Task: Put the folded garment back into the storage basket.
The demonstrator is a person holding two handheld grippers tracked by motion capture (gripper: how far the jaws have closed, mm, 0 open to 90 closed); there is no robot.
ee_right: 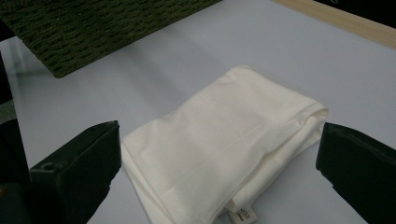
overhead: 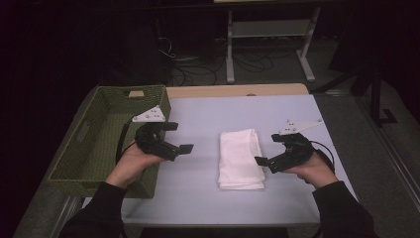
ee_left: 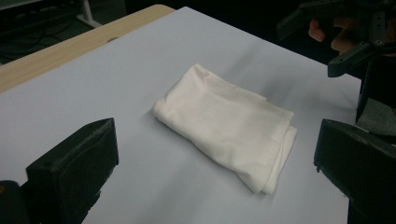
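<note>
Starting at the left of the high view, a green woven basket (overhead: 106, 136) is seen on the table's left edge, with nothing visible inside it. Just beside its right wall the left gripper (overhead: 178, 137) is held in a hand (overhead: 136, 161), its grey three-cornered plate above the basket's rim. Its jaws are spread wide and nothing is held between them; in the left gripper view the two black jaws are seen far apart at the bottom corners, with bare white tabletop (ee_left: 140, 60) between them and the cloth farther ahead, untouched.

At the middle of the table a folded white cloth (overhead: 241, 158) is laid flat, well apart from the basket. In the left gripper view the cloth (ee_left: 229, 123) is seen with its layered edges turned toward the right.

To the right of the cloth the right gripper (overhead: 267, 150) is held in the other hand (overhead: 312, 171), its jaws likewise wide open and empty. One jaw tip is seen close to the cloth's right edge; whether it touches cannot be told. In the right gripper view the cloth (ee_right: 224, 144) is framed between the two parted jaws, a small label showing at its near edge, and the basket (ee_right: 93, 28) is seen beyond.
</note>
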